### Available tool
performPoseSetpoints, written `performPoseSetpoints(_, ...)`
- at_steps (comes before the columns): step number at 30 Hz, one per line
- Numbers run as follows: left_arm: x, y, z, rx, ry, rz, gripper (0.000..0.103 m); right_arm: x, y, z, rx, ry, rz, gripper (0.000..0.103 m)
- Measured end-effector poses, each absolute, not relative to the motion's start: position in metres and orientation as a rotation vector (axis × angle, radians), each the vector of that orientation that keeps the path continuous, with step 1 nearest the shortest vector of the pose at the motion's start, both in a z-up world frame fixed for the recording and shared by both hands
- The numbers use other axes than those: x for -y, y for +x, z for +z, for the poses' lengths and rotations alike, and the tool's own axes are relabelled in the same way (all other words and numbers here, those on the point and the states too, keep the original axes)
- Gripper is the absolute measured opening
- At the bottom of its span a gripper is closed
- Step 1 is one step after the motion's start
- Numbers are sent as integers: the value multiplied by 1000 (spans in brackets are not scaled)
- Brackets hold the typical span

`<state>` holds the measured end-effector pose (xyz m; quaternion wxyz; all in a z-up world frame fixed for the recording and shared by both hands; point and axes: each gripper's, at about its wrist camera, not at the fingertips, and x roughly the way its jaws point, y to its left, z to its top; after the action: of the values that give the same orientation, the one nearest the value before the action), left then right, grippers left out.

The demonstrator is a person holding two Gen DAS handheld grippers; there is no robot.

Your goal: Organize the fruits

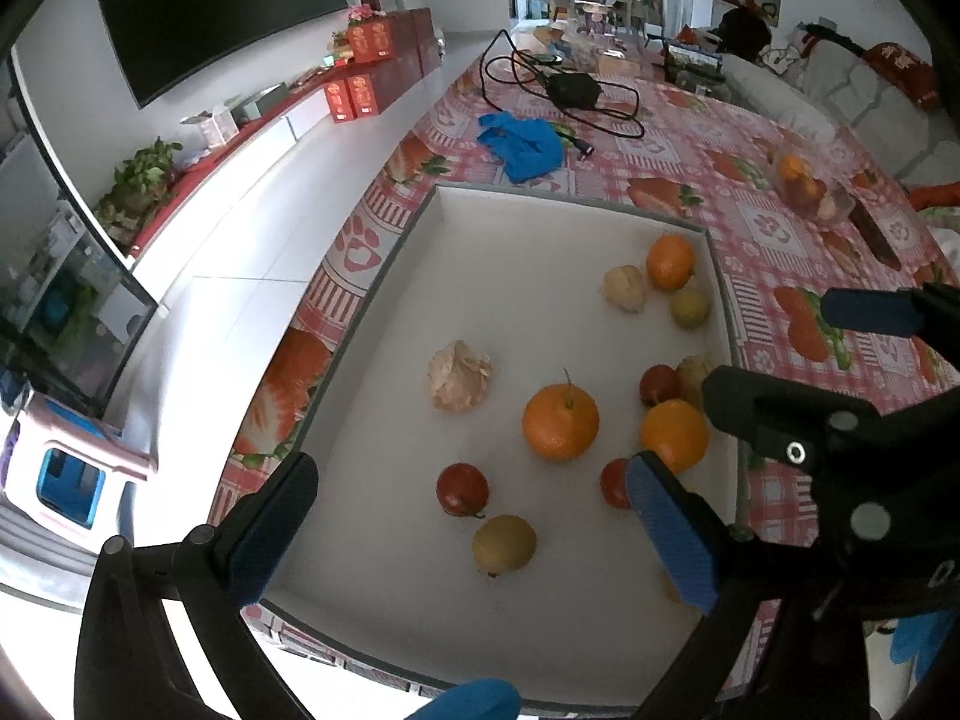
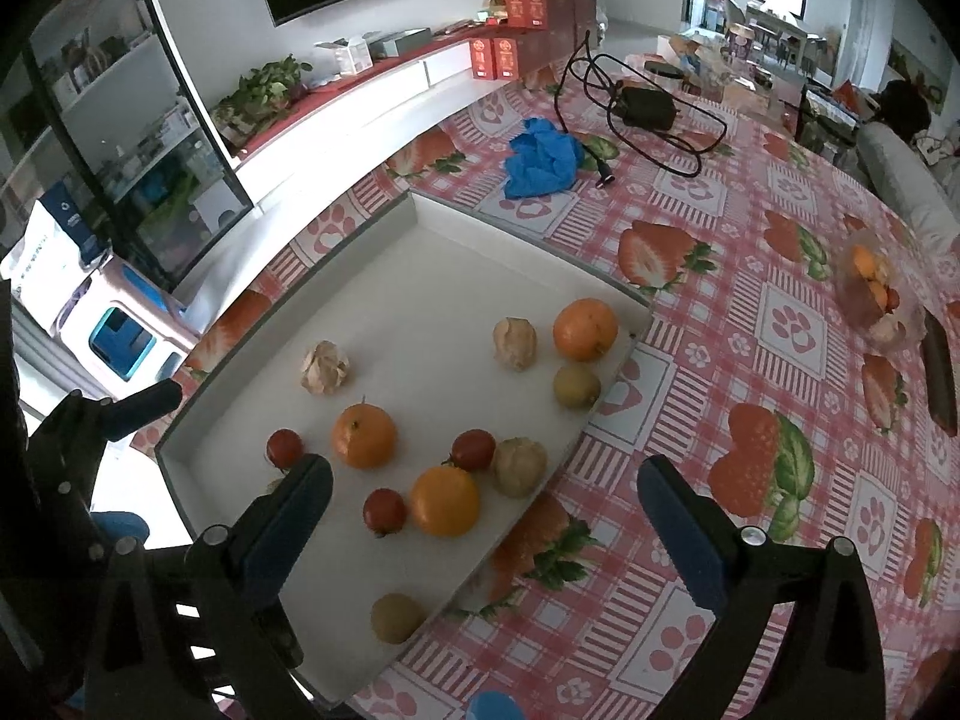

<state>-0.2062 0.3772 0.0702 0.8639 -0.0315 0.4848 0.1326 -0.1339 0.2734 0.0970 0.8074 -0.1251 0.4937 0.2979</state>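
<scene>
A white tray [image 1: 420, 252] [image 2: 384, 276] lies on the strawberry tablecloth and holds loose fruit. In it are oranges [image 1: 560, 421] [image 2: 364, 435], small red fruits [image 1: 462, 488] [image 2: 384, 510], yellow-green fruits [image 1: 504, 543] [image 2: 396, 617] and papery husked fruits [image 1: 459, 375] [image 2: 324, 367]. My left gripper [image 1: 474, 516] is open and empty, low over the tray's near end. My right gripper [image 2: 486, 516] is open and empty above the tray's right edge, near an orange [image 2: 444, 499]. The right gripper also shows at the right of the left wrist view [image 1: 780, 360].
A clear container of fruit [image 2: 877, 294] [image 1: 810, 186] stands at the table's right. A crumpled blue cloth [image 1: 523, 144] [image 2: 543, 157] and a black adapter with cables [image 1: 573, 90] [image 2: 645, 108] lie beyond the tray. The table's left edge drops to the floor.
</scene>
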Motion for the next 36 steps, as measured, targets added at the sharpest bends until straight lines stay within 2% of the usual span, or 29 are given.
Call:
performPoseSetpoints(21,-364,-213,65,-1066,-40,255,103,-278,-147,88,-1036,-449,586,102)
performPoseSetpoints(36,-362,-213,65,-1066,-34,255,103,-275,-146,87,-1031,-460,579,102)
